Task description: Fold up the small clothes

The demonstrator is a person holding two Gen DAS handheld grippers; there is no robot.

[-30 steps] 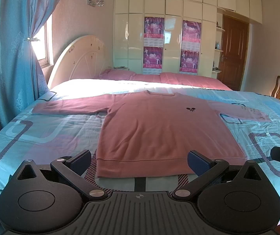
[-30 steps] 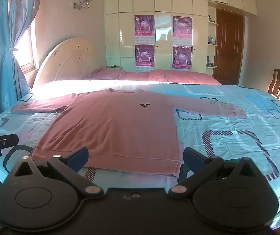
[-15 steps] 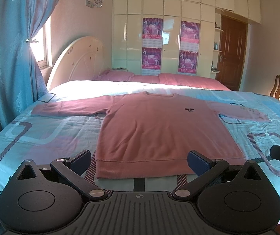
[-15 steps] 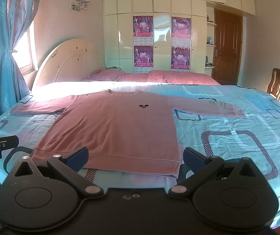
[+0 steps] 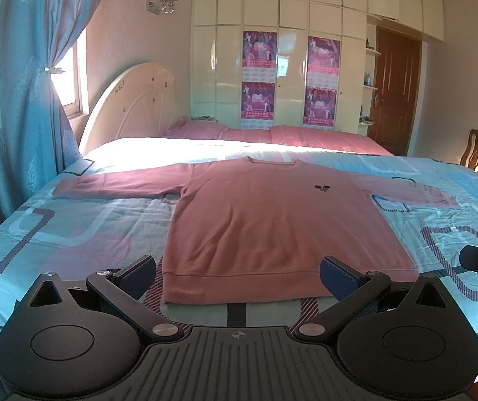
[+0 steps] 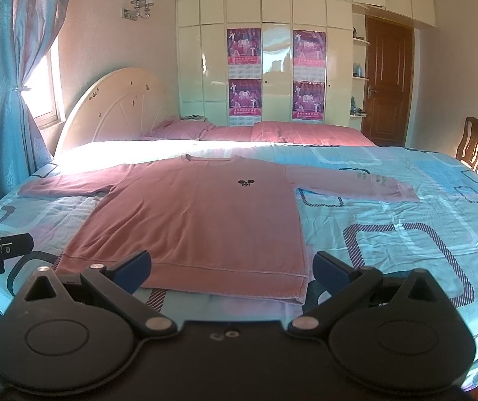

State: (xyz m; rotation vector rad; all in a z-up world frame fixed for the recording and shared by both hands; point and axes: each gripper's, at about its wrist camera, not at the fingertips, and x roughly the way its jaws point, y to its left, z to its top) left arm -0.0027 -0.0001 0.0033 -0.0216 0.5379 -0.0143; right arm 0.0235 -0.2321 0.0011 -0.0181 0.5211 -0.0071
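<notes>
A pink long-sleeved sweater (image 5: 265, 220) lies flat and face up on the bed, sleeves spread to both sides, hem toward me. It also shows in the right wrist view (image 6: 202, 217). My left gripper (image 5: 239, 275) is open and empty, held just in front of the hem. My right gripper (image 6: 230, 272) is open and empty, over the hem's right half. Each gripper's tip shows at the edge of the other's view.
The bed (image 5: 71, 220) has a light blue patterned cover and pink pillows (image 5: 198, 130) at the headboard. A blue curtain (image 5: 11, 100) hangs at the left. A wooden chair (image 5: 476, 148) and a door (image 5: 396, 93) stand at the right. A white wardrobe (image 5: 289, 67) fills the far wall.
Both grippers have drawn back and risen slightly, so the sweater sits a little lower and farther in view. Jaws stay open. The sweater has not moved.
</notes>
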